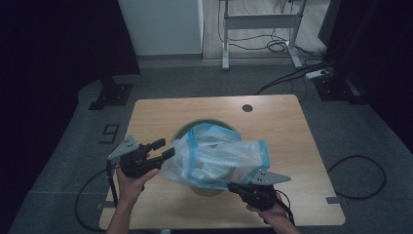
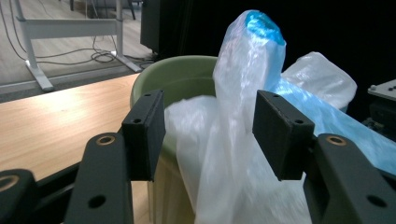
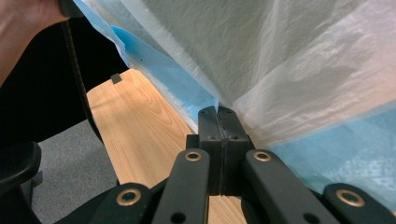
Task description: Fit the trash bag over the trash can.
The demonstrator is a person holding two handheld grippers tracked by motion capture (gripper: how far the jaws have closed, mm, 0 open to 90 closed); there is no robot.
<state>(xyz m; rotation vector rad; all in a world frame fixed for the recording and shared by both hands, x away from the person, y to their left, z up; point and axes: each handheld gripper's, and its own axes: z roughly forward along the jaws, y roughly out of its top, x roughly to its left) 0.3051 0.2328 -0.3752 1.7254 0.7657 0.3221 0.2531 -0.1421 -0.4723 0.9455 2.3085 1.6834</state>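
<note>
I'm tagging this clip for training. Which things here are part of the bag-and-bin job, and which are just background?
In the job:
- plastic bag
- green bin
- left gripper, open beside the bag
- right gripper, shut on the bag's edge

Just there:
- table
- desk frame
- floor cables

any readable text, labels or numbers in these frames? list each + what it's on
"9": a dark digit marked on the grey floor left of the table, at, seen in the high view.
Nothing else is readable: no print shows on the plastic bag, the green bin, or either gripper.
</note>
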